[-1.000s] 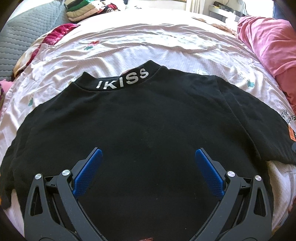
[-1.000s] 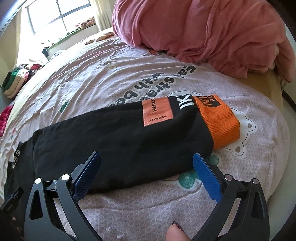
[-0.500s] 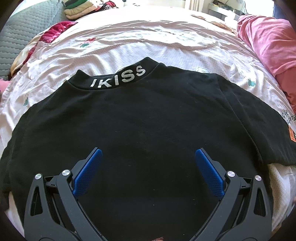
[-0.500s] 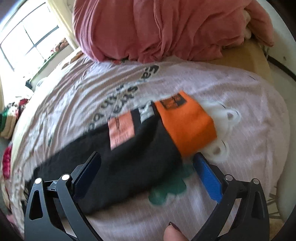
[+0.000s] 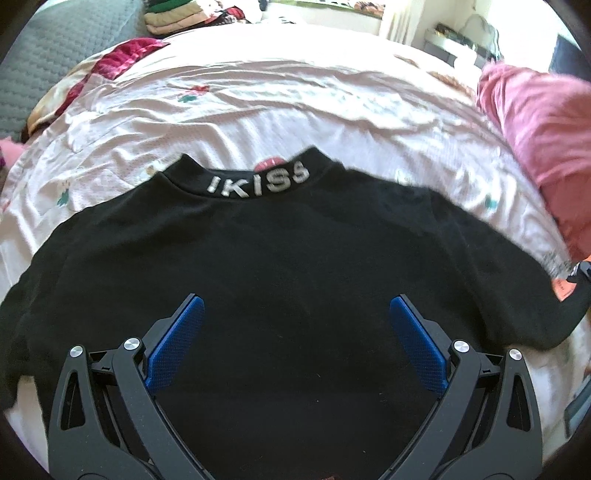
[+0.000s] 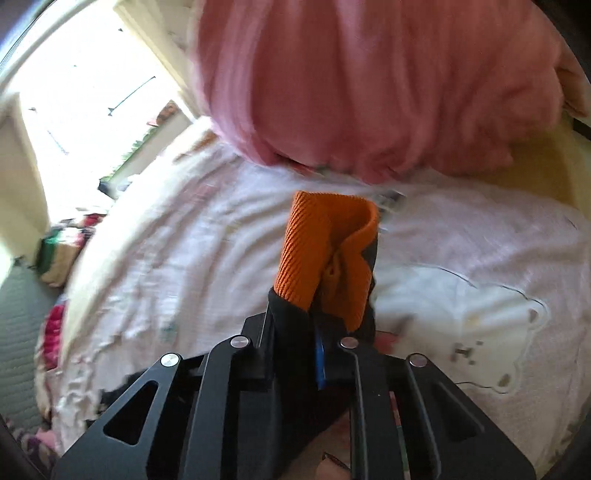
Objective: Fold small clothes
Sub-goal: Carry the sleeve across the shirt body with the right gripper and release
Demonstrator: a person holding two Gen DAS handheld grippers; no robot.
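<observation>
A black sweater (image 5: 288, 266) with "IKISS" on its collar (image 5: 258, 181) lies flat on the bed, collar away from me. My left gripper (image 5: 295, 325) is open and hovers over the sweater's lower body, holding nothing. My right gripper (image 6: 314, 325) is shut on the sleeve's orange ribbed cuff (image 6: 321, 243), which stands bunched up between the fingers, lifted off the sheet. In the left wrist view the sleeve end with its orange patch (image 5: 563, 290) is raised at the far right.
The pale pink bedsheet (image 5: 280, 103) is wrinkled. A heap of pink bedding (image 6: 369, 85) lies just beyond the cuff and at the right in the left wrist view (image 5: 543, 122). Folded clothes (image 5: 177, 14) are stacked at the far left edge.
My right gripper went from open above the sleeve end to shut on the orange cuff and lifted it. The left gripper drew back a little and stays open.
</observation>
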